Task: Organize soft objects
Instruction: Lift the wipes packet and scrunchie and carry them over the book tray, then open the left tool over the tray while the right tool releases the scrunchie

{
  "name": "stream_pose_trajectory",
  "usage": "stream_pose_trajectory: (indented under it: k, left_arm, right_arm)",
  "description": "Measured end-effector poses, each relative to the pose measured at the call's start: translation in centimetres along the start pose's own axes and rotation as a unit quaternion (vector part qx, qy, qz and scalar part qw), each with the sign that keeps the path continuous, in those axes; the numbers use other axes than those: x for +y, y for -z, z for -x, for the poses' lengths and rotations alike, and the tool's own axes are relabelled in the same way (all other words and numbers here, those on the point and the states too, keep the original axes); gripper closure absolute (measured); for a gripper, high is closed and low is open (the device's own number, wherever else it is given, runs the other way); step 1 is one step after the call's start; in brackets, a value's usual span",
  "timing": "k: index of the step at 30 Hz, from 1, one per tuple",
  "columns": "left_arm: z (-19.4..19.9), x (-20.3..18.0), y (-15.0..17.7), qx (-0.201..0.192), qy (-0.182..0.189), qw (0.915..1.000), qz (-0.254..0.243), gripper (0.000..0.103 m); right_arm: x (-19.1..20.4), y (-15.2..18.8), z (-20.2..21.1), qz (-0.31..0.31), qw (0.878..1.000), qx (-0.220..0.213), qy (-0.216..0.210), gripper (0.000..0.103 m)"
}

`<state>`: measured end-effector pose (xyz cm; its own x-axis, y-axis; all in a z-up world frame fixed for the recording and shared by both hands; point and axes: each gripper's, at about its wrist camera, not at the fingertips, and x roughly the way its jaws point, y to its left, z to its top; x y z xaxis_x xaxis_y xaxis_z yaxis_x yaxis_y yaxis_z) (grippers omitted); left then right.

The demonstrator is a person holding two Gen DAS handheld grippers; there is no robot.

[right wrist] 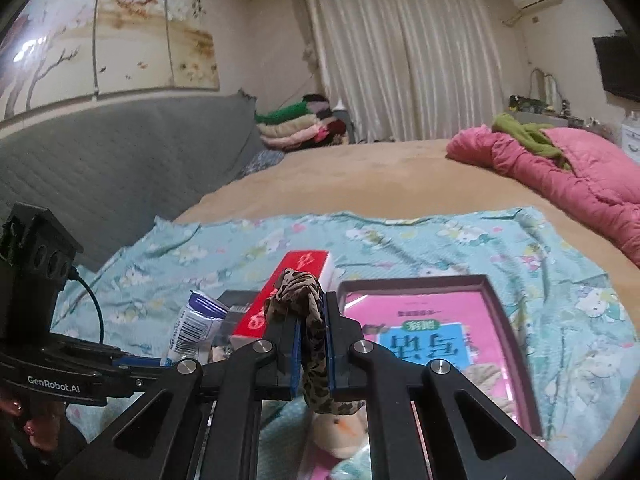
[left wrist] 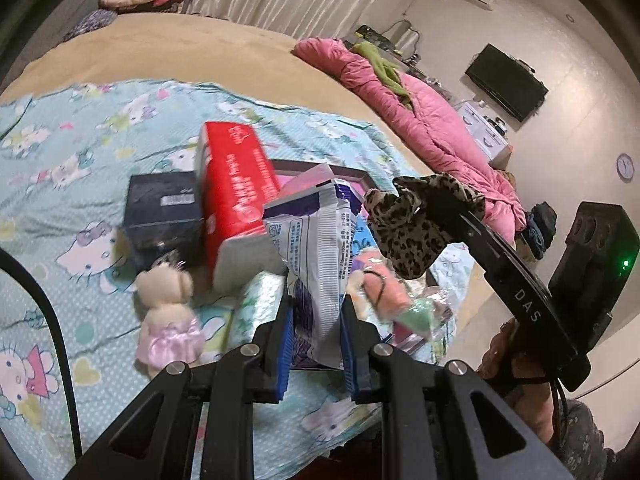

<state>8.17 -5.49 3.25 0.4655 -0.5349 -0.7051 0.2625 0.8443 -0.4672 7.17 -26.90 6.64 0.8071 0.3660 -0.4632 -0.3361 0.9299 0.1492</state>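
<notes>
My left gripper (left wrist: 318, 308) is shut on a white and purple plastic packet (left wrist: 316, 248), which stands up between the blue pads above the bed. In the right wrist view the same packet (right wrist: 196, 326) shows at the left, beside the left gripper (right wrist: 160, 360). My right gripper (right wrist: 310, 304) is shut on a leopard-print fabric band (right wrist: 310, 332) that hangs down between its fingers. From the left wrist the band (left wrist: 412, 228) is bunched at the right gripper's (left wrist: 440, 200) tip, above a dark-rimmed tray (right wrist: 508, 320). A teddy bear in a pink dress (left wrist: 168, 312) lies on the sheet.
A red tissue pack (left wrist: 236, 184) leans on a black box (left wrist: 164, 216). The tray holds a pink book (right wrist: 432, 332) and small plush items (left wrist: 380, 288). All lie on a Hello Kitty sheet (left wrist: 60, 152). A pink quilt (left wrist: 420, 120) lies far right, folded clothes (right wrist: 296, 128) at the back.
</notes>
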Motion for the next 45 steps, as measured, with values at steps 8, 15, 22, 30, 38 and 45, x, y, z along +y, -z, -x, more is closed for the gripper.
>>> stream_pose_trajectory:
  k: [8, 15, 22, 30, 38, 45]
  left_arm:
    - [-1.8, -4.3, -1.1, 0.008, -0.005, 0.9991, -0.042, 0.082]
    - [-4.5, -6.5, -1.6, 0.026, -0.014, 0.9974, -0.066, 0.082]
    - [-7.5, -7.7, -1.7, 0.055, -0.029, 0.9949, -0.079, 0.082]
    - [-10.8, -8.7, -1.5, 0.087, -0.045, 0.9912, -0.089, 0.082]
    - [-13.0, -9.1, -1.3, 0.106, -0.053, 0.9884, -0.094, 0.082]
    - [-14.1, -9.3, -1.6, 0.111, -0.054, 0.9877, -0.095, 0.082]
  right_arm:
    - [-3.7, -0.2, 2.6, -0.030, 0.999, -0.027, 0.034, 0.094]
    - [-6.9, 0.1, 4.3, -0.051, 0.996, -0.043, 0.065, 0.094]
    - [-9.2, 0.5, 5.1, -0.063, 0.993, -0.050, 0.089, 0.094]
    - [-10.9, 0.9, 5.4, -0.075, 0.989, -0.054, 0.112, 0.094]
    - [-11.7, 1.5, 4.9, -0.073, 0.989, -0.043, 0.125, 0.094]
    - [-12.2, 2.0, 4.4, -0.079, 0.989, -0.032, 0.125, 0.094]
